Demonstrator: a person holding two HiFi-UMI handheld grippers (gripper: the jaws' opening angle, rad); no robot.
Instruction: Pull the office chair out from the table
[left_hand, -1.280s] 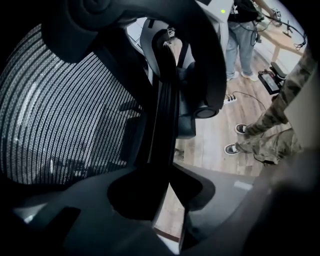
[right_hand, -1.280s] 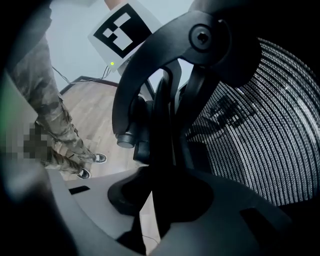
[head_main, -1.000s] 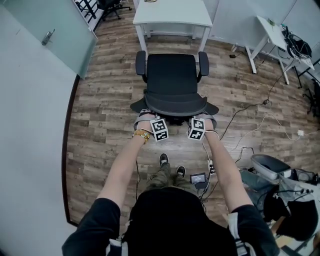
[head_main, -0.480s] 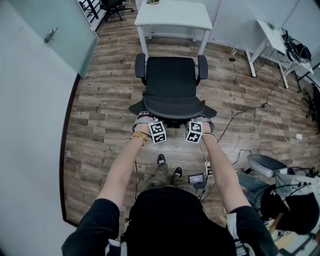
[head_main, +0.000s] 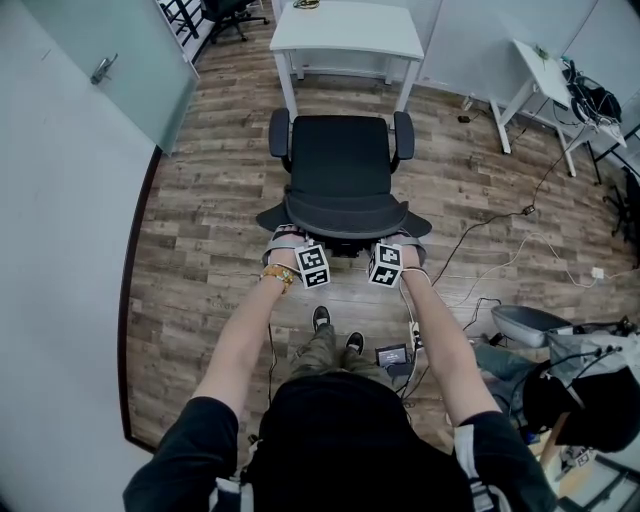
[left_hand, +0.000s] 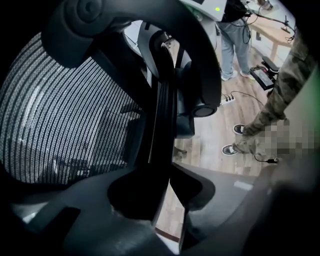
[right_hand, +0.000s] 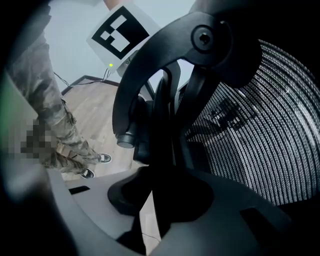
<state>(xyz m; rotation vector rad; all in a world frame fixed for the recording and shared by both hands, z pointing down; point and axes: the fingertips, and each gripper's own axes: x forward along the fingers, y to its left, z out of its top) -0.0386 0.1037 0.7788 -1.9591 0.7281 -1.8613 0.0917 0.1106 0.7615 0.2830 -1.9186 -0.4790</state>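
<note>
- Underfoot, a pale wood-plank floor (head_main: 200, 230); off to the left of the left fingers, a grey wall and a frosted glass door (head_main: 120, 60) with a lever handle.
- Well beyond the fingertips, past the office chair (head_main: 340, 160), a white table (head_main: 345, 30); far to the right of the right fingers, a second white desk (head_main: 545, 65), with loose cables (head_main: 500, 250) trailing over the planks on that side.
- Only square black-and-white marker patterns to read: on the cube (head_main: 313, 265) just behind the left fingers and the cube (head_main: 386, 265) just behind the right ones.
- Black all over: see-through mesh backrest in a dark frame, padded seat, two armrests.
- Placed straight ahead of both pairs of fingers, backrest nearest them, seat facing the table and fully out from under its top.
- Left gripper (head_main: 288, 236): jaws part-way apart and clamped on the left of the backrest's top rim, its dark frame edge passing between the fingers (left_hand: 75, 220).
- Right gripper (head_main: 403, 240): likewise part-way apart and clamped on the right of that rim, frame edge between the fingers (right_hand: 240, 215).
</note>
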